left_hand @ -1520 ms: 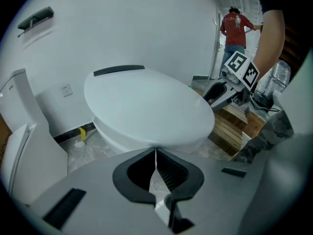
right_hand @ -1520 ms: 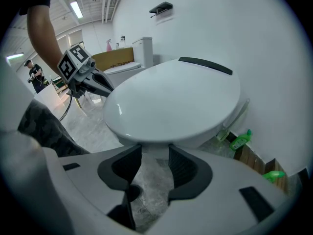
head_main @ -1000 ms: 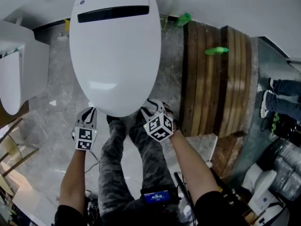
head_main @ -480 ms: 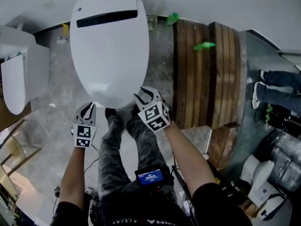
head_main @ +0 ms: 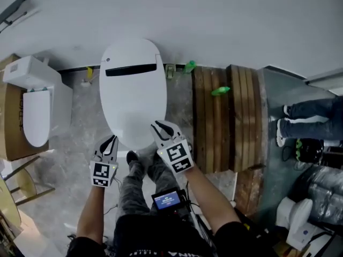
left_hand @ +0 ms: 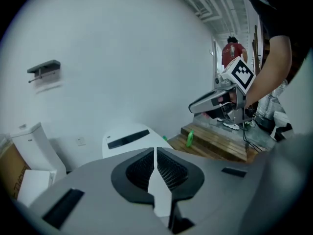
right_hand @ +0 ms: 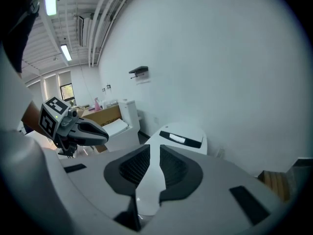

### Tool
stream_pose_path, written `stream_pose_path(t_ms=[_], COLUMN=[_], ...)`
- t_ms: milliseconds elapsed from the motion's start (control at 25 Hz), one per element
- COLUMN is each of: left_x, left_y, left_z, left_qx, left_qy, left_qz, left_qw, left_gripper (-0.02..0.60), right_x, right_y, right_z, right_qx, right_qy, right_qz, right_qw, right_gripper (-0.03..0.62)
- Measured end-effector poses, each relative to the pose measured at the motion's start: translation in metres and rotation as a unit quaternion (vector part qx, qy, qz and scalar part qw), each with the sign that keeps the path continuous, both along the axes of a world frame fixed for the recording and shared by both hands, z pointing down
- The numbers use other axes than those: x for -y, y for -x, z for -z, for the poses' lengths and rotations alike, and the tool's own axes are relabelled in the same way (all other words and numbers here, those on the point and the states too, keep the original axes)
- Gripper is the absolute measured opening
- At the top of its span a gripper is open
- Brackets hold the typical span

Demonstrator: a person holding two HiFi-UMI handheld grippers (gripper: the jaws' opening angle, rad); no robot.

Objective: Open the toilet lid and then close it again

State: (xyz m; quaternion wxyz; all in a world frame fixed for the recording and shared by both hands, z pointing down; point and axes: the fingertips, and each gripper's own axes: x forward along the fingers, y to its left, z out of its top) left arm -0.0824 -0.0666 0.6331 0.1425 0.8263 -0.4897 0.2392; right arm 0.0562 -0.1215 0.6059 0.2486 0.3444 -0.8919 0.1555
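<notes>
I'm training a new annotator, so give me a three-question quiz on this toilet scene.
1. True or false: the toilet lid is down.
2. The jaws of the left gripper hold: A) the lid's edge, B) nothing, C) a bottle.
3. Fill in: in the head view, the second toilet stands to the ___ of the toilet lid.
Key: 1 true; 2 B; 3 left.

The toilet lid (head_main: 134, 100) looks glossy, smooth plastic; the platform (head_main: 225, 122) is rough wooden planks.
</notes>
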Motion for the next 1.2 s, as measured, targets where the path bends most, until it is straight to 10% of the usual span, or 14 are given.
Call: stream_pose_path(t_ms=[520,1200], left_x=[0.012,-0.047], left_y=[0.016,-0.017], left_z=[0.17,0.199], left_qx=[-0.056,-0.083], left_qy=[-0.087,-0.085], left_qz=[0.011,0.022], left_qw=[0.9946,0.9927], left_gripper=[0.015,0.015], right_x=[0.012,-0.029], right_y=[-0.012,-0.022], right_z=[0.144,0.172], right_qx=[0.046,0.074], right_qy=[-0.045,-0.055], right_qz=[-0.016,0.015], right_qw=[0.998,0.996], right_gripper=[0.031,0.023])
